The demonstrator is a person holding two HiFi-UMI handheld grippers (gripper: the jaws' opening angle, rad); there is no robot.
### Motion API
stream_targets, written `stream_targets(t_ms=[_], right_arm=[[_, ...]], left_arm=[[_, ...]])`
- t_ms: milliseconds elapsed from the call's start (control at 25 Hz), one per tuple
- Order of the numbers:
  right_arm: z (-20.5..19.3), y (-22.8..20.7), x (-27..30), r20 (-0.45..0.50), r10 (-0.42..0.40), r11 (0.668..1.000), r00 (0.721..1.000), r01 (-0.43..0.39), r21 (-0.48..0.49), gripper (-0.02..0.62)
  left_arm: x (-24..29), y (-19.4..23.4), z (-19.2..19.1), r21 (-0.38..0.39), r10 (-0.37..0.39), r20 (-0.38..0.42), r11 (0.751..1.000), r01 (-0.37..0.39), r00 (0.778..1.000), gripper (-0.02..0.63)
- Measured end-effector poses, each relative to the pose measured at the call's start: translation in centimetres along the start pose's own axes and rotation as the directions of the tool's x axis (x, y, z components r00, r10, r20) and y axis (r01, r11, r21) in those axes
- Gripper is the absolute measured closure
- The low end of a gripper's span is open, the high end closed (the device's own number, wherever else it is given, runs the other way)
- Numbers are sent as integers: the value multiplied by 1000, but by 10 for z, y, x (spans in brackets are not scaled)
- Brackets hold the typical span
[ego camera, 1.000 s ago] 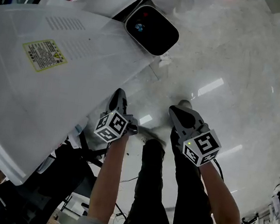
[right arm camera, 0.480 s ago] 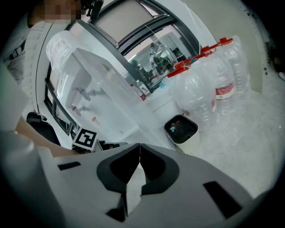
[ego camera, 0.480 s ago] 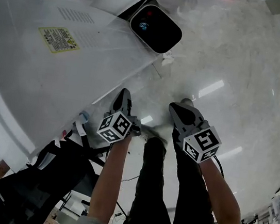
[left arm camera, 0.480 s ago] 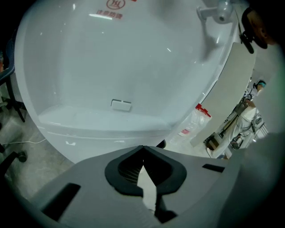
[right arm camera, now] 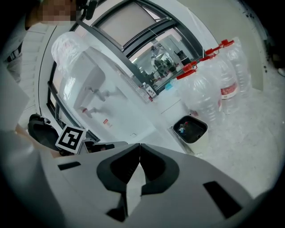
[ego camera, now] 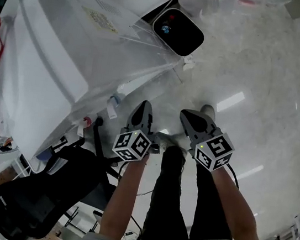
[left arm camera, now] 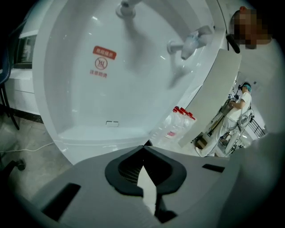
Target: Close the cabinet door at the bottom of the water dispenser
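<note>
The white water dispenser (ego camera: 47,56) stands at the left of the head view, seen from above, with its blue tap (ego camera: 113,103) and red tap (ego camera: 86,121) sticking out. In the left gripper view its tap recess (left arm camera: 111,89) fills the frame, and the cabinet door below is hidden behind the gripper body. My left gripper (ego camera: 142,107) (left arm camera: 143,147) is shut and empty, a little in front of the dispenser, pointing at it. My right gripper (ego camera: 187,116) (right arm camera: 139,144) is beside it, also shut and empty. The dispenser (right arm camera: 102,102) shows to the left in the right gripper view.
A black-lidded waste bin (ego camera: 178,31) (right arm camera: 190,129) stands on the floor past the dispenser. Large water bottles (right arm camera: 213,84) with red caps are beside it. A black office chair (ego camera: 44,190) is at the lower left, close to my left arm.
Both grippers have risen and stayed shut. The head view has swung, so the dispenser now sits further left and its front with the taps shows.
</note>
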State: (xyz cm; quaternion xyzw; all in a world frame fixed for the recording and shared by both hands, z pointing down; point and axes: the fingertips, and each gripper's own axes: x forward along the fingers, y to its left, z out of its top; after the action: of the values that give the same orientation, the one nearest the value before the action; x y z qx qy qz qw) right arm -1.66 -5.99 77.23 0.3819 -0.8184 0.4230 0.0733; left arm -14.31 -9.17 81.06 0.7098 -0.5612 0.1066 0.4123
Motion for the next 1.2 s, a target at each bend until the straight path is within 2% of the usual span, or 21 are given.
stream_targets(t_ms=[240, 560, 920, 1200], right_arm=[[4, 42, -5, 28, 17, 1000, 999, -17, 3, 586], [31, 110, -32, 70, 27, 1000, 997, -28, 7, 586], [99, 196, -75, 162, 65, 997, 985, -56, -59, 586], [162, 258, -115, 224, 102, 986, 969, -70, -148, 586]], left_arm=[[-47, -22, 20, 32, -52, 37, 998, 51, 998, 600], [-127, -67, 59, 120, -106, 65, 988, 98, 992, 600], [-208, -126, 123, 238, -188, 123, 959, 155, 974, 600], [-270, -170, 175, 315, -228, 177, 935, 165, 957, 600]])
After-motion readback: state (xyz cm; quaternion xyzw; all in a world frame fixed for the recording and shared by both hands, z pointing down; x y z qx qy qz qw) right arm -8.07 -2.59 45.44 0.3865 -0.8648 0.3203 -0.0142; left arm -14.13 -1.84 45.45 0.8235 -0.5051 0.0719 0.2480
